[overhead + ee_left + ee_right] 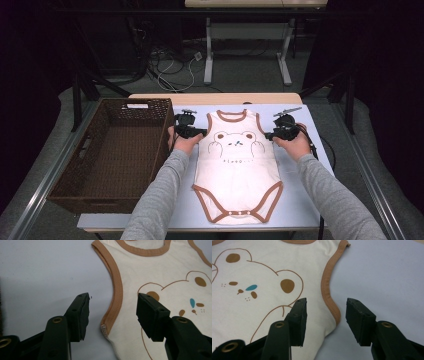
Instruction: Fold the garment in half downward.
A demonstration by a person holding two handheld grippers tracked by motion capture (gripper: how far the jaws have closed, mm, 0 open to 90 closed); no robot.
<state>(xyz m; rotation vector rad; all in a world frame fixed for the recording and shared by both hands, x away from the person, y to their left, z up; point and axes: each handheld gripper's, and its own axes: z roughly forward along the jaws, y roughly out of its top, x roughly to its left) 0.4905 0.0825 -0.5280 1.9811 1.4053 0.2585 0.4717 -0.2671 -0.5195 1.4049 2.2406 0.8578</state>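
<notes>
A cream baby bodysuit (235,165) with brown trim and a bear print lies flat on the pale table, neck end far from me. My left gripper (196,132) is open at the garment's left armhole; in the left gripper view its jaws straddle the brown armhole trim (115,300), one over the table, one over the cloth. My right gripper (272,134) is open at the right armhole, and the right gripper view has the trim (329,300) running between its jaws. Neither holds the bodysuit (160,267) (262,272).
A dark wicker basket (80,165) with nothing in it stands along the table's left side, close to my left forearm. Bare pale tabletop (307,195) lies to the right of the garment. Table legs and cables sit on the floor beyond.
</notes>
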